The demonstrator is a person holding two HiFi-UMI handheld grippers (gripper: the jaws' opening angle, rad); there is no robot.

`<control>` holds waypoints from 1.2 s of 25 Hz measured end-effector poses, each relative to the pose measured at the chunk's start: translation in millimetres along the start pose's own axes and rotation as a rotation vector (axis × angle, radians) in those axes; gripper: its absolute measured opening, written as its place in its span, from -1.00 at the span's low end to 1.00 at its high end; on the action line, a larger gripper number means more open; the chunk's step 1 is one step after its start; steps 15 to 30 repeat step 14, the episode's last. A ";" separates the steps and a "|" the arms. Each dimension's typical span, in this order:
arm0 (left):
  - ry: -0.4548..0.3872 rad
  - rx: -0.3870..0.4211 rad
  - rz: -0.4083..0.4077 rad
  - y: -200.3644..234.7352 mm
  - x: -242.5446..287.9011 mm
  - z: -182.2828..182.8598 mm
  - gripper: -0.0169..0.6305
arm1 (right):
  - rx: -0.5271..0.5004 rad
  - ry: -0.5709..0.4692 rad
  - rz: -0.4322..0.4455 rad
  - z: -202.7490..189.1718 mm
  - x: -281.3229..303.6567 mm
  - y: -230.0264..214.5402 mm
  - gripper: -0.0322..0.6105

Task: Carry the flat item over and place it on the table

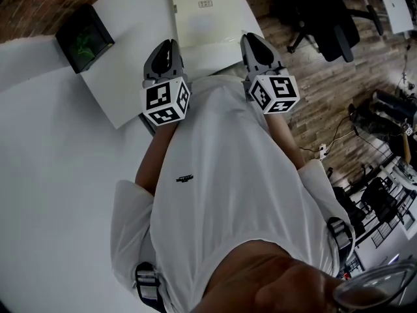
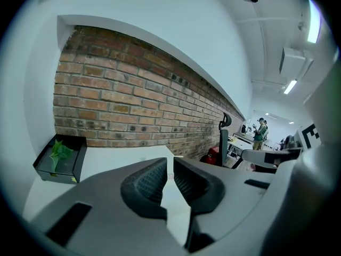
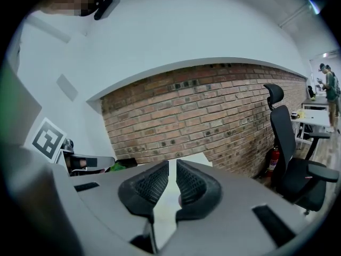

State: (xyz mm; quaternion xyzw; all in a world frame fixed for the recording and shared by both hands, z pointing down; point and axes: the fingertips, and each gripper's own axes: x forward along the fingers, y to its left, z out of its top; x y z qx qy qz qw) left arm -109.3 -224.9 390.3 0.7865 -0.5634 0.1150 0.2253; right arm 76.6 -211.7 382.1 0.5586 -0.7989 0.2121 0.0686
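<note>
- The bench point(image 1: 52, 142) looks to me like smooth, matt white laminate.
- The flat item point(image 1: 205, 12) is a cream board, smooth with a faint sheen.
- The left tool point(image 2: 169, 169) and right tool point(image 3: 172, 169) have matt grey plastic shells. Their pads point(image 2: 146, 188) are black, finely ribbed and look rubbery.
- The brick wall point(image 2: 133, 105) is rough and dull.
- The floor point(image 1: 313, 109) shows matt wood-grain planks.
- The shirt point(image 1: 221, 175) is plain white cloth.

On the white table point(image 1: 117, 83) lies a cream flat panel point(image 1: 205, 12) — toward its right side. A black box point(image 1: 83, 36) holding green leaves point(image 1: 83, 45) sits at the left corner
</note>
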 end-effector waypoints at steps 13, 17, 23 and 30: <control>0.013 0.001 -0.021 -7.3 -11.0 -9.2 -0.80 | 0.011 -0.001 -0.018 -5.4 -15.0 3.7 -0.69; 0.014 0.002 -0.023 -8.1 -12.6 -9.7 -0.80 | 0.013 0.000 -0.019 -6.1 -16.8 4.5 -0.69; 0.014 0.002 -0.023 -8.1 -12.6 -9.7 -0.80 | 0.013 0.000 -0.019 -6.1 -16.8 4.5 -0.69; 0.014 0.002 -0.023 -8.1 -12.6 -9.7 -0.80 | 0.013 0.000 -0.019 -6.1 -16.8 4.5 -0.69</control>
